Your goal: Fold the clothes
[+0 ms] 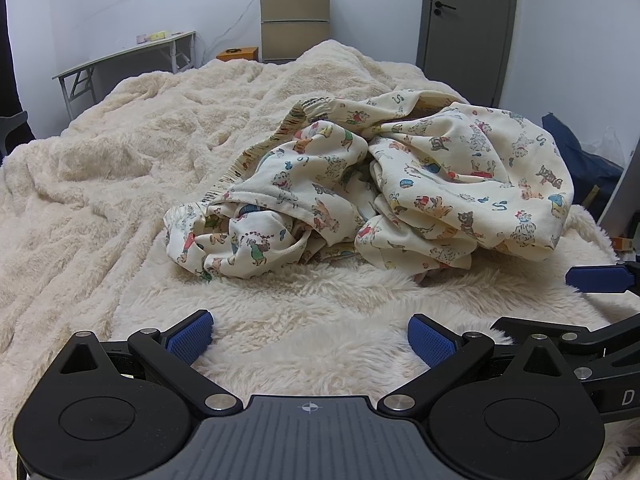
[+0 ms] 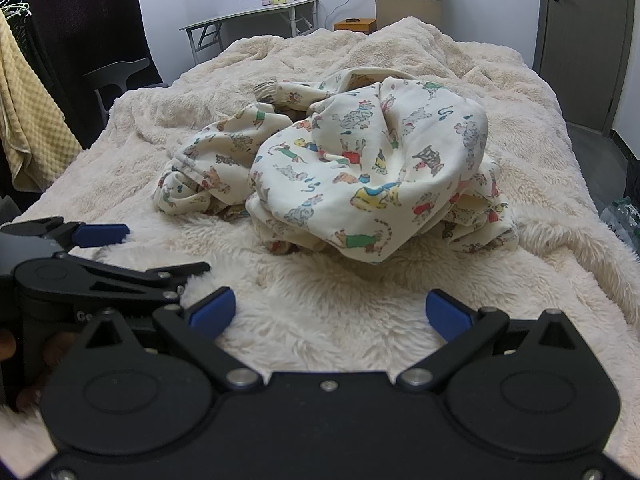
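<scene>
While both tools hover released, left tool point(image 1: 310, 338) and right tool point(image 2: 330, 312) side by side, crumpled cartoon-print pajamas point(image 1: 372, 184) lie mid-bed on fluffy cream blanket point(image 1: 120, 152), untouched.

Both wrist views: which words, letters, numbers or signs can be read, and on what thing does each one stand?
"D": white letter on the black right gripper, at the left wrist view's right edge.
"S": blue letters scattered on the crumpled cream cartoon-print garment.
Brand strip and blue-white sticker on the tall beige fridge: too small to read.
Crosshair sign, no text, on the black left gripper.
</scene>
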Demonstrator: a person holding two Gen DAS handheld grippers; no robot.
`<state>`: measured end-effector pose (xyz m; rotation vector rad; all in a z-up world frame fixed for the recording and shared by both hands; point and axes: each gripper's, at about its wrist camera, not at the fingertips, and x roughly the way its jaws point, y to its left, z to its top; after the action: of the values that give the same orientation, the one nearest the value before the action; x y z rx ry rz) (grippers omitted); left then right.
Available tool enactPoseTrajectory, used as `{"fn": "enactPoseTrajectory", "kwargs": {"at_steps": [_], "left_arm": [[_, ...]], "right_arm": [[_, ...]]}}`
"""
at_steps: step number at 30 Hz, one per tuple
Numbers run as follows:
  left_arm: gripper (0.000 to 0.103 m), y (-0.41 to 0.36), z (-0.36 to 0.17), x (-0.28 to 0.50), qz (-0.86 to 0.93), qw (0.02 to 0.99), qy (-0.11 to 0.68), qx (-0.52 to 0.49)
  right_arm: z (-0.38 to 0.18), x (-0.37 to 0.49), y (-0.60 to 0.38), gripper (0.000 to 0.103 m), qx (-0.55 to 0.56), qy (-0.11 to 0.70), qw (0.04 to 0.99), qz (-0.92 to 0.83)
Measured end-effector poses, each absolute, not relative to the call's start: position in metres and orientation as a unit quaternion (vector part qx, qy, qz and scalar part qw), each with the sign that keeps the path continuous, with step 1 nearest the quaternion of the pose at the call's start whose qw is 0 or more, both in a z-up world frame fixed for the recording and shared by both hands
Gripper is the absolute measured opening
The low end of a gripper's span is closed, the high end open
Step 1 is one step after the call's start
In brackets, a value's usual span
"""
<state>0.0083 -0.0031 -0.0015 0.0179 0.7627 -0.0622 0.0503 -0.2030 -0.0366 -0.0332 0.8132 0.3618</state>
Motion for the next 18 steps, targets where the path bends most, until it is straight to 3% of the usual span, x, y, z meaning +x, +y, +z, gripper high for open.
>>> {"fn": "enactPoseTrajectory", "kwargs": {"at_steps": [9,15,18], "left_arm": [[0.103,0.015,0.006,0.031,-0.082,0.923,0.376,-0.023],[0.103,0.053,0.030,0.044,-0.072,0.959,0.276,-0.012],[0.103,0.064,0.031,0.063,-0.071,0.955,0.286,0.042]], "right_arm": [[-0.028,0.062,-0.223,0.103,0.020,0.381,0.905,0.188],[0.002,0.070,-0.240,0.103,-0.024,0.258,0.946,0.192],[0.014,0.078,-0.237,0.103,-0.061,0.221,0.948,0.220]]}}
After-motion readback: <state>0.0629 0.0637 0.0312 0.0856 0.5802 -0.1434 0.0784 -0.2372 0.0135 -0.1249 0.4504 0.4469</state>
